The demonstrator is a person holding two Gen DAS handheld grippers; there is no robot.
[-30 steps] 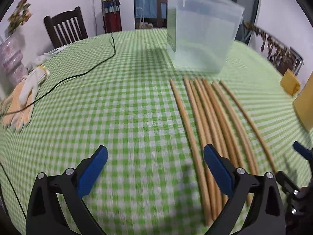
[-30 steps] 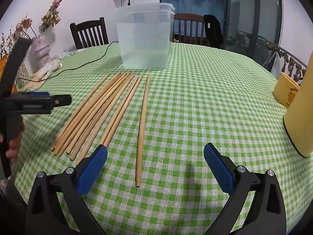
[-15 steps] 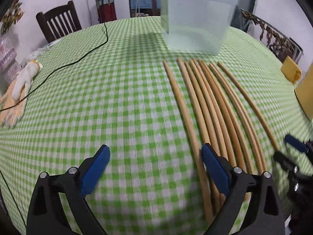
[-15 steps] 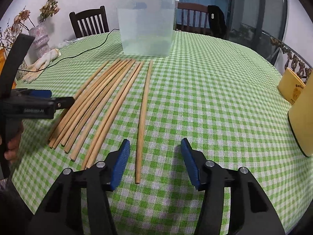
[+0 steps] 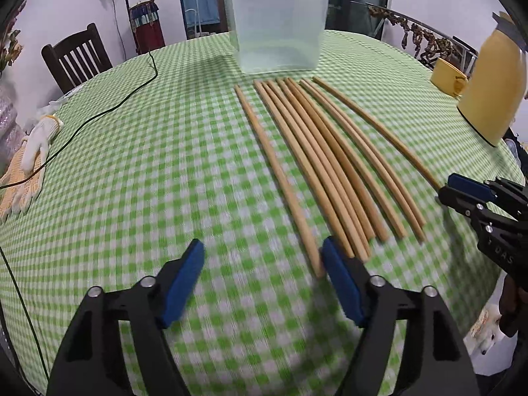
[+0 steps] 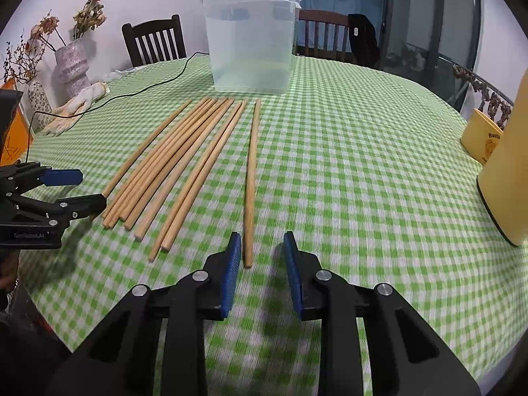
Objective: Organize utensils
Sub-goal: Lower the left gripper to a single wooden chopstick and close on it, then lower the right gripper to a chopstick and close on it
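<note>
**Desk inventory: chopsticks laid out before a clear tub**

Desk (image 6: pixel 363 171): round, covered in a green-and-white checked cloth.

Clear plastic tub (image 6: pixel 252 41): upright at the far side of the desk, open-topped, just beyond the far tips of the sticks.

Yellow jug (image 5: pixel 493 89): at the right edge of the desk, well apart from the sticks; a yellow cup (image 5: pixel 448 77) stands just behind it.

Work gloves (image 5: pixel 28 165): lying flat at the left edge, a black cable (image 5: pixel 109 112) running past them.

Wooden chopsticks (image 6: pixel 171 168): a row of long sticks flat on the cloth, long axes running from the near edge away toward the tub, far tips converging near its base. One single chopstick (image 6: pixel 251 178) lies apart on the right of the row, same heading.

Left hand-held gripper (image 5: pixel 262 283): jaws spread wide, empty, low over the cloth with the near end of the leftmost stick just inside its right finger.

Right hand-held gripper (image 6: pixel 260 272): jaws partly closed, nothing clamped; the near end of the single chopstick lies between the fingertips, beside the left pad.
</note>
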